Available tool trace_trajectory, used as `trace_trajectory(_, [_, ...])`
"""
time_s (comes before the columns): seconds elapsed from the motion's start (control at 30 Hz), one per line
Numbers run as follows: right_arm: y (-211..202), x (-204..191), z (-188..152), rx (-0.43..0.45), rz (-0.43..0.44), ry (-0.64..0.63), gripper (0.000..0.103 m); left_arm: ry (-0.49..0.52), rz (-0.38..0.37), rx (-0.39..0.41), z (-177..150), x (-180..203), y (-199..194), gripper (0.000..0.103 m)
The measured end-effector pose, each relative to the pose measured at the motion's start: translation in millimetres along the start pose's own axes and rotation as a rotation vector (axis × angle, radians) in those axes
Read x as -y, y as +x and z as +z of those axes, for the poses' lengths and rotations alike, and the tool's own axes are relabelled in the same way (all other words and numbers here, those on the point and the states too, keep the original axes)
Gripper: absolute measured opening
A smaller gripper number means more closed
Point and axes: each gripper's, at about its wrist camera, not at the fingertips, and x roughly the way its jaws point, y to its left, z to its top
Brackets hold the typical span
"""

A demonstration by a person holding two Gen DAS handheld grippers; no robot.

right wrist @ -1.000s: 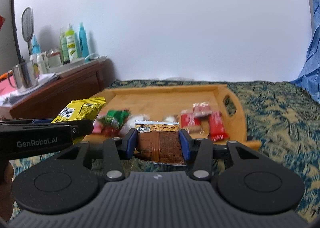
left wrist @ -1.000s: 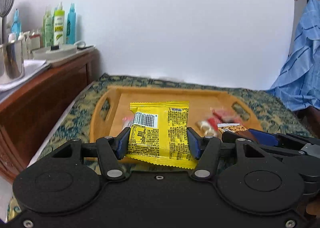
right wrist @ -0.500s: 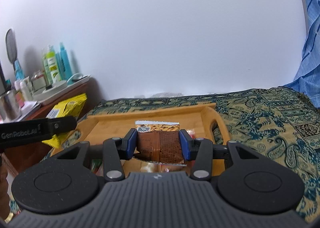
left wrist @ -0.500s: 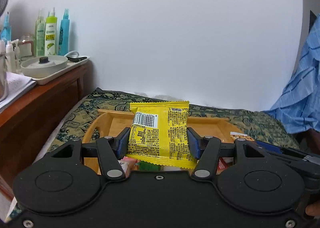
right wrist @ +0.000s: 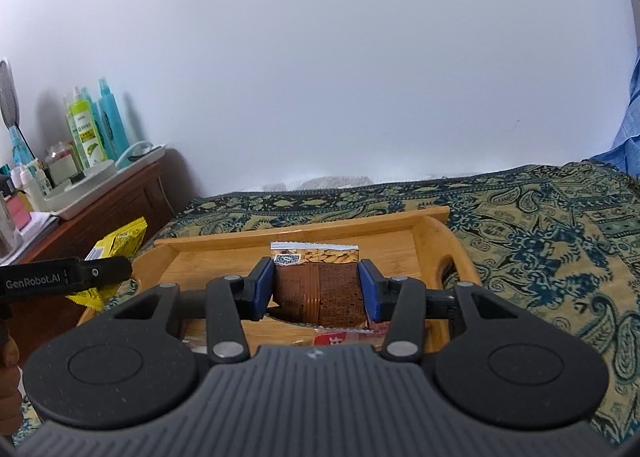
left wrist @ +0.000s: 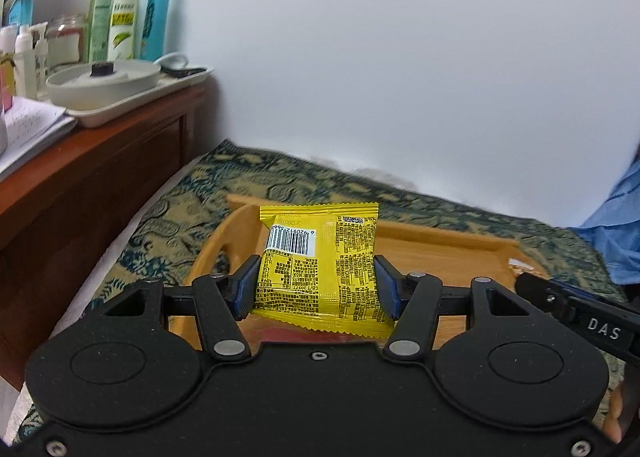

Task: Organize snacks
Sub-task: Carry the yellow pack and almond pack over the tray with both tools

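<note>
My left gripper (left wrist: 316,281) is shut on a yellow snack packet (left wrist: 318,257), barcode side up, held over the left end of the wooden tray (left wrist: 440,253). My right gripper (right wrist: 317,287) is shut on a brown packet with peanuts printed on top (right wrist: 320,285), held over the right half of the same tray (right wrist: 224,257). In the right wrist view the yellow packet (right wrist: 120,243) and the left gripper's arm show at the left edge. A red snack wrapper (right wrist: 340,337) lies on the tray just under the right gripper's fingers.
The tray rests on a green and yellow patterned cloth (right wrist: 540,237) against a white wall. A wooden cabinet (left wrist: 88,177) stands to the left, carrying bottles (left wrist: 124,17) and a white dish on a tray (left wrist: 104,85). Blue striped fabric (left wrist: 616,237) hangs at the right.
Both grippers have moved forward over the tray toward the wall, each still holding its packet. The loose snacks on the tray have slipped out of view beneath the grippers.
</note>
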Motion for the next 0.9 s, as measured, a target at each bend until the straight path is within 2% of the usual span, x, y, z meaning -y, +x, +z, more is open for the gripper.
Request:
trace_trajectory(0.23, [21, -1, -3, -0.032, -0.013, -0.020, 0.050, 0.016, 0.039, -0.033, -7, -6, 19, 0.056])
trace_trajectory(0.9, [38, 0, -13, -0.075, -0.031, -0.053, 0.050, 0.056, 0.058, -0.084, -22, 1, 33, 0.056])
